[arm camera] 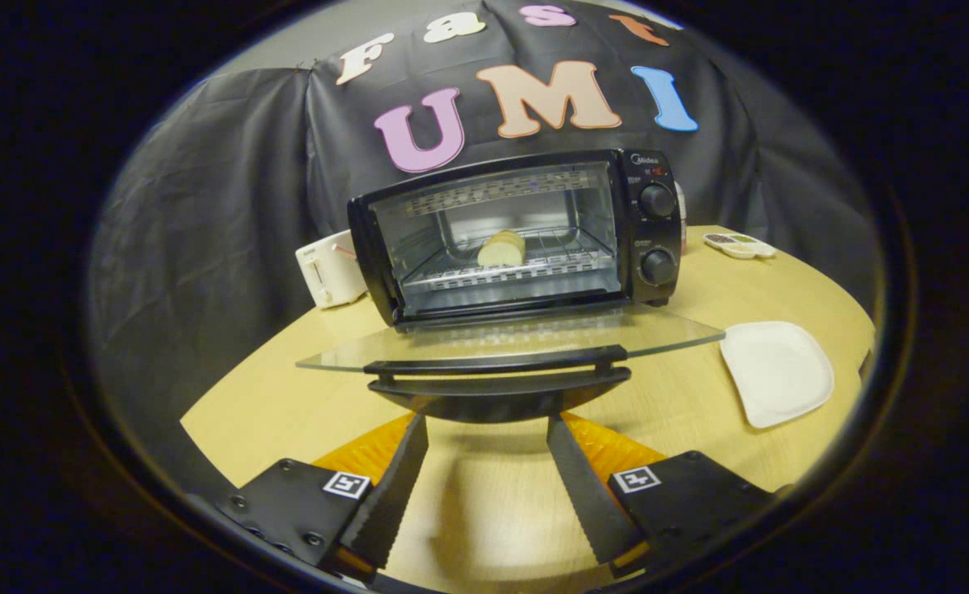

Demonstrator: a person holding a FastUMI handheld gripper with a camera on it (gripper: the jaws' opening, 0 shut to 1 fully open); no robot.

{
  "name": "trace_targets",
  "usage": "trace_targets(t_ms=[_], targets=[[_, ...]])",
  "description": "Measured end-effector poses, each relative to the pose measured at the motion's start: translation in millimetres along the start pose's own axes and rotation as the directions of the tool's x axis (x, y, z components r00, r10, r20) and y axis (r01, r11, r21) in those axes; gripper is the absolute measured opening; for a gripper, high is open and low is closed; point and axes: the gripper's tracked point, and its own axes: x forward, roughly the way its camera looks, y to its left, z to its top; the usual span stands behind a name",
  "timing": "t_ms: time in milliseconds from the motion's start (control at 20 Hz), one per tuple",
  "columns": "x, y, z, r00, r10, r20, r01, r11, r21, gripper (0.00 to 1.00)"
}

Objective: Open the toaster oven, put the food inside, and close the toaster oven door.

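Toaster oven [517, 235] sits toward the back of my wooden table [484, 511], in front of the black cloth wall, and its glass door [509, 340] is swung down flat toward me. On the wire rack [526, 266] inside lies the food, a pale piece of bread [502, 249], roughly in the middle of the cavity. The door's dark handle [497, 371] runs along its near edge, just ahead of my fingertips. My gripper [487, 421] is spread wide and holds nothing; bare tabletop shows between the two fingers [394, 478], whose tips reach just under the handle without clearly touching it. A white square plate [777, 371] rests to the right of the door, a small white toaster [329, 268] stands left of the oven, and a little dish [739, 243] sits further back on the right.
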Motion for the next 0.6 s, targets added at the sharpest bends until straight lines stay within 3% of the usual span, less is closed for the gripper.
trace_targets(t_ms=[600], targets=[[26, 6, 94, 0.984, -0.001, 0.177, 0.008, 0.999, -0.041, 0.92]])
